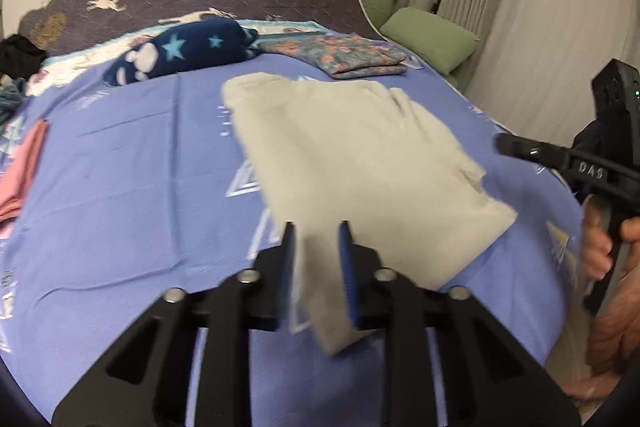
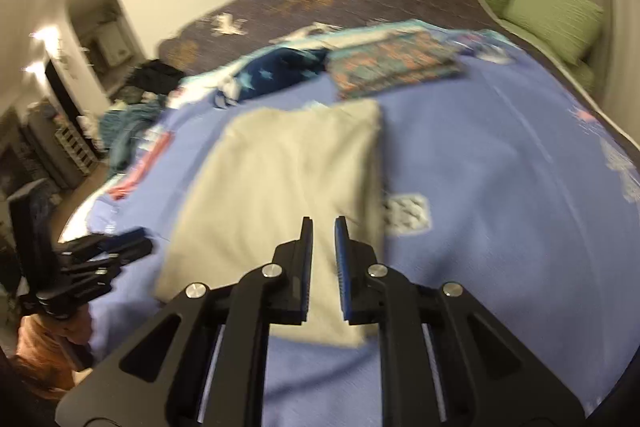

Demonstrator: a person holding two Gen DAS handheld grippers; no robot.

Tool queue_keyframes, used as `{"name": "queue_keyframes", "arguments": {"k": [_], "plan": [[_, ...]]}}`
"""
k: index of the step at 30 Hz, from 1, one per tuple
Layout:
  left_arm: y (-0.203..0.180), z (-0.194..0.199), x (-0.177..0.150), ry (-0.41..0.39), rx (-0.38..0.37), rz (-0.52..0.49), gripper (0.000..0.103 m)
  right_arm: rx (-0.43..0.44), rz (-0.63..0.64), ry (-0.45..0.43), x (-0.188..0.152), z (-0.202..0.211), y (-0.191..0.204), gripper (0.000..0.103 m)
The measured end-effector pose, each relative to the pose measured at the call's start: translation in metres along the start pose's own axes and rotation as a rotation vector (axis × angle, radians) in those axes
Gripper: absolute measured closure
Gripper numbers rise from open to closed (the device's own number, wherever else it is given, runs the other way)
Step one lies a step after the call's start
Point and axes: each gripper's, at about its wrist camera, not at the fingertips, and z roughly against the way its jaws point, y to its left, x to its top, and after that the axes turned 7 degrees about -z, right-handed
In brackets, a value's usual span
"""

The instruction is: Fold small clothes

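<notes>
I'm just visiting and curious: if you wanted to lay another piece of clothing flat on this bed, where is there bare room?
The widest bare patch of the lilac patterned bedsheet lies between the beige folded garment and the pink folded cloth. The far side is crowded: the navy star-print fleece and the floral folded fabric.

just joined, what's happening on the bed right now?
A person with a handheld gripper in each hand is folding a beige cloth garment on the blue patterned bedsheet. The left gripper has the garment's near corner between its open fingers. The right gripper hangs over the garment's near edge, its jaws parted by a narrow gap and holding nothing. A folded floral garment and a navy star-print fleece lie further back.
</notes>
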Motion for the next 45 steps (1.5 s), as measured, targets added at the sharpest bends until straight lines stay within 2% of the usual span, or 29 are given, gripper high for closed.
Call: {"name": "queue_keyframes", "arguments": {"k": [1, 3, 4, 6, 8, 13, 16, 19, 21, 24, 28, 30, 31, 32, 33, 35, 36, 37, 38, 39, 41, 45], "plan": [[-0.003, -0.009, 0.001, 0.013, -0.008, -0.002, 0.086, 0.025, 0.012, 0.007, 0.002, -0.007, 0.004, 0.09], [-0.006, -0.028, -0.004, 0.06, 0.009, -0.004, 0.087, 0.015, 0.016, 0.037, 0.005, -0.022, 0.005, 0.09], [-0.008, -0.035, -0.009, 0.07, 0.029, -0.015, 0.087, -0.027, 0.012, 0.073, 0.004, -0.036, 0.001, 0.091], [-0.013, -0.033, -0.013, 0.054, 0.038, -0.037, 0.088, -0.166, 0.004, 0.139, -0.001, -0.062, -0.015, 0.095], [-0.017, -0.031, -0.015, 0.059, 0.05, -0.055, 0.087, -0.134, -0.021, 0.126, -0.007, -0.065, -0.026, 0.095], [-0.018, -0.027, -0.016, 0.066, 0.046, -0.044, 0.087, -0.183, 0.026, 0.132, -0.008, -0.056, -0.016, 0.095], [-0.017, -0.027, -0.012, 0.079, 0.047, -0.041, 0.086, -0.164, 0.021, 0.124, -0.005, -0.049, -0.01, 0.094], [-0.016, -0.026, -0.005, 0.083, 0.039, -0.037, 0.086, -0.11, 0.025, 0.089, 0.011, -0.043, -0.004, 0.094], [-0.014, -0.026, 0.003, 0.072, 0.05, -0.042, 0.086, -0.108, 0.044, 0.069, 0.021, -0.043, 0.003, 0.094], [-0.006, -0.031, 0.019, 0.052, 0.08, -0.044, 0.086, -0.086, 0.065, 0.064, 0.039, -0.055, 0.012, 0.094], [0.022, -0.052, 0.045, 0.052, 0.112, 0.011, 0.085, -0.054, 0.024, 0.117, 0.065, -0.086, 0.009, 0.094], [0.035, -0.068, 0.051, 0.072, 0.113, 0.033, 0.071, -0.065, 0.006, 0.156, 0.072, -0.103, 0.003, 0.094], [0.044, -0.084, 0.05, 0.107, 0.112, 0.039, 0.064, -0.105, -0.007, 0.187, 0.074, -0.115, -0.002, 0.095], [0.049, -0.09, 0.049, 0.121, 0.114, 0.05, 0.051, -0.166, -0.018, 0.225, 0.073, -0.13, -0.011, 0.095], [0.055, -0.094, 0.045, 0.119, 0.111, 0.079, 0.047, -0.173, -0.035, 0.251, 0.072, -0.14, -0.019, 0.096], [0.06, -0.089, 0.044, 0.099, 0.079, 0.111, 0.047, -0.099, -0.084, 0.244, 0.069, -0.14, -0.031, 0.095], [0.063, -0.085, 0.044, 0.092, 0.063, 0.119, 0.047, -0.069, -0.087, 0.234, 0.07, -0.133, -0.033, 0.087], [0.064, -0.082, 0.044, 0.088, 0.054, 0.124, 0.047, -0.036, -0.093, 0.225, 0.072, -0.124, -0.036, 0.062], [0.066, -0.079, 0.044, 0.082, 0.044, 0.129, 0.047, -0.021, -0.099, 0.208, 0.074, -0.115, -0.04, 0.047], [0.068, -0.076, 0.044, 0.072, 0.032, 0.136, 0.047, -0.024, -0.103, 0.181, 0.076, -0.105, -0.044, 0.036], [0.073, -0.072, 0.045, 0.056, -0.016, 0.153, 0.047, -0.037, -0.087, 0.166, 0.08, -0.093, -0.053, 0.036], [0.078, -0.082, 0.048, 0.082, -0.096, 0.179, 0.047, 0.052, -0.113, 0.253, 0.078, -0.1, -0.068, 0.036]]}}
